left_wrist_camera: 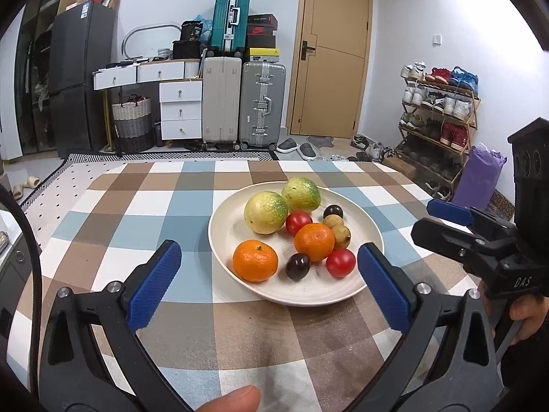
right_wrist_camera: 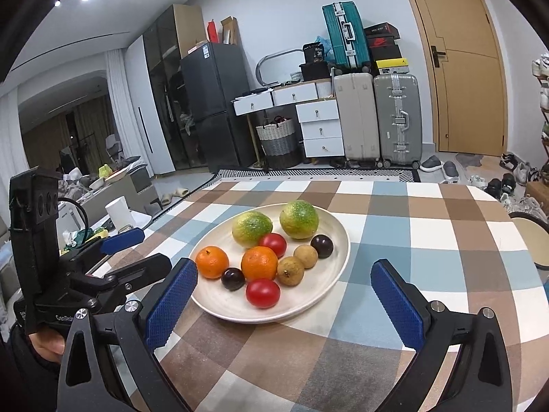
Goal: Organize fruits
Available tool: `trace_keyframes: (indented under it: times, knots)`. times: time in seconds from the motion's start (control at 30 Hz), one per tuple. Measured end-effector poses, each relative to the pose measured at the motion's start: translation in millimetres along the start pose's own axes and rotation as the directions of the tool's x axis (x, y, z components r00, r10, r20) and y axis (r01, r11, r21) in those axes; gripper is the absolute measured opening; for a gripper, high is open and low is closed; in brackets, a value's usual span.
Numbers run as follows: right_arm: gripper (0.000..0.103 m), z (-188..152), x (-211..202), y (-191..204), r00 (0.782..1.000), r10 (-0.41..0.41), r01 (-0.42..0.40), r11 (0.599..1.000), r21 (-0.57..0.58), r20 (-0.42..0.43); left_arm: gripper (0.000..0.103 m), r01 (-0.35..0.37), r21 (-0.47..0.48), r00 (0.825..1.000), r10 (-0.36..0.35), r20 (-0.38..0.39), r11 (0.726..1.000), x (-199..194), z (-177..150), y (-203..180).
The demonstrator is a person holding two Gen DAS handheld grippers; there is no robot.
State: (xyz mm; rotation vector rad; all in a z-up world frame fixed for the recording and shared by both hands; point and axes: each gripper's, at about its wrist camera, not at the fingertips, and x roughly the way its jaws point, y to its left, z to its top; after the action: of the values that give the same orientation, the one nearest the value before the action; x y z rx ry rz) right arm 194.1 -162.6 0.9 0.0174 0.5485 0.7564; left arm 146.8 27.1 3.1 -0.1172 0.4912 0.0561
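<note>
A cream plate [left_wrist_camera: 240, 237] [right_wrist_camera: 329, 237] on the checked tablecloth holds two green-yellow fruits [left_wrist_camera: 266, 212] [right_wrist_camera: 251, 228], two oranges [left_wrist_camera: 255, 260] [right_wrist_camera: 212, 262], two red tomatoes [left_wrist_camera: 340, 263] [right_wrist_camera: 263, 293], two dark plums [left_wrist_camera: 298, 266] [right_wrist_camera: 233, 278] and two brown longans [left_wrist_camera: 340, 237] [right_wrist_camera: 290, 270]. My left gripper [left_wrist_camera: 269, 285] stands open just short of the plate's near rim, nothing between its blue pads. My right gripper [right_wrist_camera: 286, 305] is open too, its pads either side of the plate's near rim, holding nothing. Each gripper shows at the other view's edge.
The checked table [left_wrist_camera: 178, 326] runs to a far edge. Beyond it stand suitcases [left_wrist_camera: 262, 103], white drawers [left_wrist_camera: 180, 110], a dark fridge [left_wrist_camera: 80, 79], a door [left_wrist_camera: 331, 51] and a shoe rack [left_wrist_camera: 439, 116]. A round stool [right_wrist_camera: 533, 240] sits at the table's right side.
</note>
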Motion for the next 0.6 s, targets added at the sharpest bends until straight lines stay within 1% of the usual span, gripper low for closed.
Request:
trace_keyframes:
  times: [0.6]
  knots:
    - [0.103,0.8,-1.8,1.4,1.000,-0.004,0.004,1.000,-0.006,-0.003,0.103,0.010,0.004,1.000,-0.010,-0.001,1.000,2.8,0.2,-2.2]
